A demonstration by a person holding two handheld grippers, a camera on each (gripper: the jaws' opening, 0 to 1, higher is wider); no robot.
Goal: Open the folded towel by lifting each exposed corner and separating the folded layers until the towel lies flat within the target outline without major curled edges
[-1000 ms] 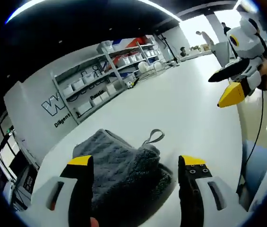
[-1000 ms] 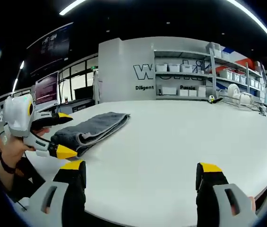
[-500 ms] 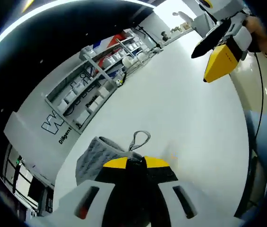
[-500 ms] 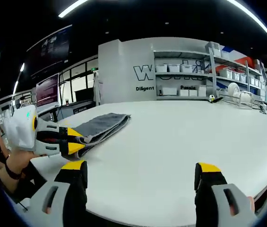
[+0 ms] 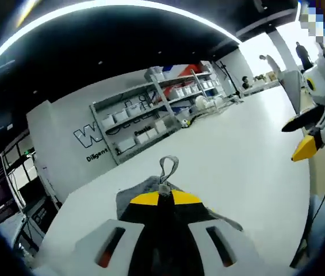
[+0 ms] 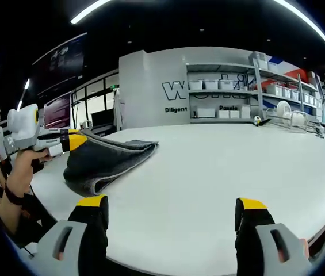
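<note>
Right gripper view: the right claw [image 6: 171, 210], yellow-tipped jaws spread wide with nothing between them, hangs over the near edge of the white surface [image 6: 220, 167]. Beyond it to the left, the folded dark grey terry towel [image 6: 102, 161] lies on the surface, one corner raised in the left claw [image 6: 77, 140]. Left gripper view: left claw [image 5: 158, 199] clamped together on the towel [image 5: 150, 187], hanging loop [image 5: 167, 166] beyond the tips. Far: grey storage shelves [image 6: 240, 92].

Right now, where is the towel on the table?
In the right gripper view the towel lies at the left part of the white table, its near corner lifted by the shut left tool; the open right tool is apart from it.
</note>
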